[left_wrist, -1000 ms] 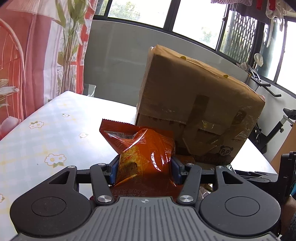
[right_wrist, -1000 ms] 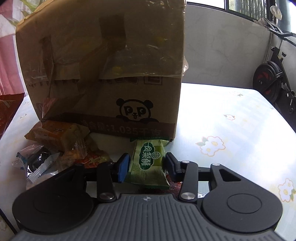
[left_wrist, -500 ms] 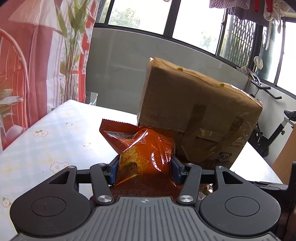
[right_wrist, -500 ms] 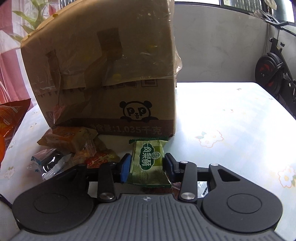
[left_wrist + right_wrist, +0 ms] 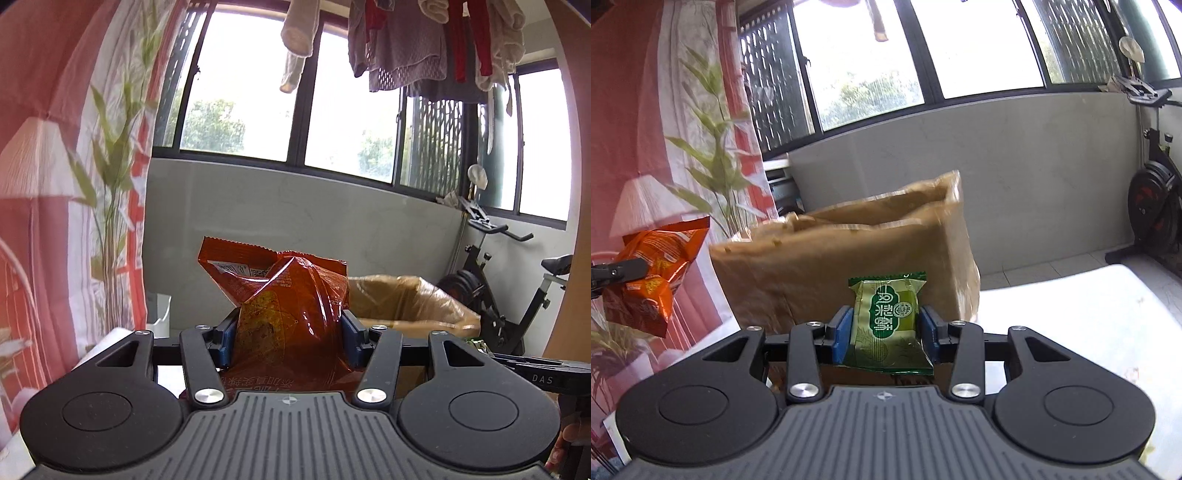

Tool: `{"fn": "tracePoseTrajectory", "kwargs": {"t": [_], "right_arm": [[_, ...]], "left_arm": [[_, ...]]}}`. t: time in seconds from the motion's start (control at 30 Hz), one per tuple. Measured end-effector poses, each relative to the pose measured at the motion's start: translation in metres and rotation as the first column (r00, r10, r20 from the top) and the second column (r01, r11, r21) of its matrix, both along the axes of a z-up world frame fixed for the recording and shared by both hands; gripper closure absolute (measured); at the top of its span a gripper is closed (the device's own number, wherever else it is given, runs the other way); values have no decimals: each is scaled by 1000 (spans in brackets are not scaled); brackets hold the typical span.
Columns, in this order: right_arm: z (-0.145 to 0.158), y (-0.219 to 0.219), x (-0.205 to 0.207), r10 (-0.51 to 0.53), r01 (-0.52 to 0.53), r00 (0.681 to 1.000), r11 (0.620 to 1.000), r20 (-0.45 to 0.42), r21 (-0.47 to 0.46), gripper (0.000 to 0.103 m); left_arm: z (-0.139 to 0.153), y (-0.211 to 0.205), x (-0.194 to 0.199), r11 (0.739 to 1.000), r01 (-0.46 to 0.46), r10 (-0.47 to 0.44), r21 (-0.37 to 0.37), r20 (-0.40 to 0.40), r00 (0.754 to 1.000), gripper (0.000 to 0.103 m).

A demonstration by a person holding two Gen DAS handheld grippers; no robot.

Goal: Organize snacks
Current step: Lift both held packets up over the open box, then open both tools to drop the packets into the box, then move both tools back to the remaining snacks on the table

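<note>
The left gripper (image 5: 288, 341) is clamped on an orange snack bag (image 5: 288, 306), its blue pads (image 5: 226, 339) pressing into the bag's crinkled sides. The bag stands upright between the jaws, its serrated top edge uppermost and a white label near that edge. In the right wrist view the same bag (image 5: 652, 273) hangs in the air at the far left, pinched by a dark finger, well clear of the table.

The right gripper (image 5: 884, 334) grips a small green snack packet (image 5: 888, 323), with blue pads (image 5: 842, 334) tight against both of its long edges. The packet is upright, its printed face toward the camera, and it is lifted off the table (image 5: 1089, 306).

Just beyond both grippers stands a brown cardboard box (image 5: 849, 266), its top open and its flaps raised; in the left wrist view its open mouth (image 5: 406, 299) shows behind and to the right of the orange bag. The box sits on a white table with a faint flower print.

Farther out, a red and white curtain (image 5: 55, 184) with a bamboo pattern hangs on the left. A grey low wall runs beneath dark-framed windows (image 5: 351, 110), laundry (image 5: 424, 44) hangs above, and an exercise bike (image 5: 509, 295) stands at the right.
</note>
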State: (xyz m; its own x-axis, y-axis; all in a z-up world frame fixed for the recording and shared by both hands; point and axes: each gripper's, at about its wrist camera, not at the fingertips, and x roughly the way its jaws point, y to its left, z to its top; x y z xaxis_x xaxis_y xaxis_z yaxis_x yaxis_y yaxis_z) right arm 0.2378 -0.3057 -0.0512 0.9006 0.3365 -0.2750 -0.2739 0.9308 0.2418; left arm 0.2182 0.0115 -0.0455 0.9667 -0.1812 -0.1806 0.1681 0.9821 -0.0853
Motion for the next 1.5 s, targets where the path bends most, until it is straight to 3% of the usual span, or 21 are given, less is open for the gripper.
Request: {"fn": "tracePoseTrajectory", "kwargs": {"t": [0.17,0.27,0.5,0.67,0.7,0.8,0.83,1.03,1.13,1.3,1.5], "right_arm": [[33,10,29,29,-30,996,999,82,16,61],[46,14,53,17,-14,995,999,94,-32,61],[37,26,107,-63,61,998,993,-17,-99,61],[28,33,119,-80,71,995,989,-60,-133,59],[26,32,118,-77,69,995,990,-59,-125,57],[26,24,109,-65,61,997,994,-38,-94,39],[26,23,105,-63,61,998,994,-24,-89,38],[23,14,63,-44,48,997,998,65,-49,22],[21,7,41,-8,12,995,999,99,-42,22],[8,-6,15,16,-12,997,998,74,-54,22],[-35,-20,-2,8,-15,998,992,-56,-124,22]], "left_arm": [[35,-22,40,998,60,-60,18,54,997,45],[43,-46,75,996,63,-65,59,32,997,45],[11,-103,145,969,-6,17,247,-44,999,45],[-12,-111,180,957,44,13,288,-194,981,41],[-15,-110,179,957,54,3,284,-197,980,39],[-14,-94,168,968,45,-10,248,-140,990,27],[-13,-88,163,972,44,-16,230,-124,992,23],[-4,-50,134,993,56,-44,100,-119,992,21],[-5,-34,113,998,56,-51,34,-125,991,21],[-15,-10,79,1000,20,-22,-19,-145,989,21],[-46,7,54,997,-29,13,-73,-215,977,22]]}}
